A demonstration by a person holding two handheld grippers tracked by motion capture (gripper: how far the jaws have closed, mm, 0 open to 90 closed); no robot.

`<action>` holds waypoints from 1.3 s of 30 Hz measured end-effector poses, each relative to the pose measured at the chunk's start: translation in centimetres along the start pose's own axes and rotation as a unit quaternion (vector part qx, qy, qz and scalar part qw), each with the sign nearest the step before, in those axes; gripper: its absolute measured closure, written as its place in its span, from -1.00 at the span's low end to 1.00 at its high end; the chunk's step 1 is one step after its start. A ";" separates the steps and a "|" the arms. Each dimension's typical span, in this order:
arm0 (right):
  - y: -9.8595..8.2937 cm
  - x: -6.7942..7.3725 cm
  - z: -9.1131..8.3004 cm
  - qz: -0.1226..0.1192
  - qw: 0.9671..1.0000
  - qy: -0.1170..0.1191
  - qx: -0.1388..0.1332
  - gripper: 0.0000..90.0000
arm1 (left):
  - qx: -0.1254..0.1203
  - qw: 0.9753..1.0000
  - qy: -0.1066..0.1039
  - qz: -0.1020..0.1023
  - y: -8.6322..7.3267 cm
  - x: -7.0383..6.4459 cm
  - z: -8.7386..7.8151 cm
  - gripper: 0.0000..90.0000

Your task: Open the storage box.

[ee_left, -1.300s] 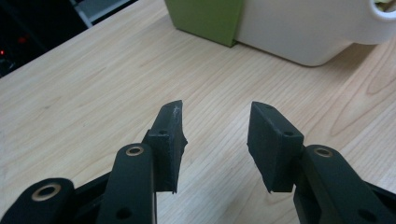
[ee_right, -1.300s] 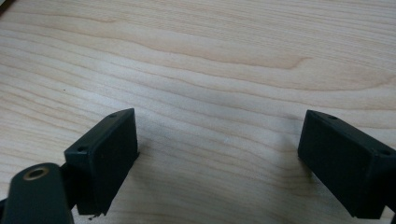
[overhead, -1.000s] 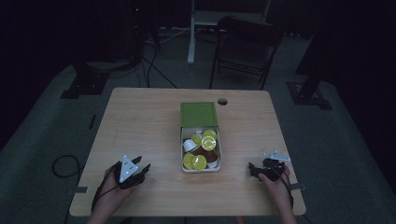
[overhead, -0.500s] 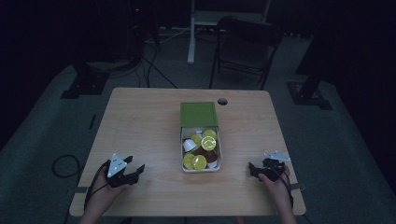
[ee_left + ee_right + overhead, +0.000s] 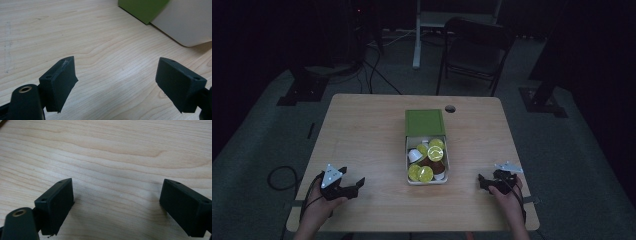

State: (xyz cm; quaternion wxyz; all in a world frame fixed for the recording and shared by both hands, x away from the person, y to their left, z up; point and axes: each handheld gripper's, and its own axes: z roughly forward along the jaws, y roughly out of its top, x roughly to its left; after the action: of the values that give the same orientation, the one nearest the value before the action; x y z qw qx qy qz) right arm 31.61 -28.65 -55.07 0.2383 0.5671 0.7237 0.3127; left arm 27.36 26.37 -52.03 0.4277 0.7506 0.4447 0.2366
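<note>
Wooden table (image 5: 362,130), centre of the high view; small round hole (image 5: 450,108) near its far edge. Dark folding chair (image 5: 472,50) beyond, upper centre; cables on the floor, upper left.

White box (image 5: 427,179), centre of the table, with green lid (image 5: 425,122) slid back toward the far edge. Contents: several round yellow-topped capsules (image 5: 426,173), 1 white, some dark ones between.

Left gripper (image 5: 354,186), lower left of the frame, jaws wide apart, holding nothing, bare wood between them; box corner (image 5: 185,22) at upper right of the left gripper view.

Right gripper (image 5: 483,181), lower right, jaws wide apart, empty, resting low over bare table (image 5: 112,157). Both well apart from the box, nothing in between.
</note>
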 end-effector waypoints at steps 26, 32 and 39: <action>0.0 0.1 0.0 -0.009 1.000 0.010 0.001 -0.76 | 0.036 0.998 0.029 -0.039 -1.8 1.5 0.9 -0.78; 0.0 0.1 0.0 -0.013 1.000 0.014 0.001 -0.76 | 0.055 0.997 0.038 -0.038 -1.8 1.5 1.1 -0.78; 0.0 0.2 0.0 -0.017 1.000 0.019 0.002 -0.76 | 0.104 0.993 0.046 -0.029 -1.8 1.2 1.7 -0.78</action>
State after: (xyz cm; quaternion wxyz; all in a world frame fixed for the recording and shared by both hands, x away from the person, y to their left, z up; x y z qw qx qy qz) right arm 31.52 -28.45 -55.06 0.2292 0.5491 0.7382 0.3179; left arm 28.30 27.09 -54.47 0.3333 0.7662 0.5073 0.2106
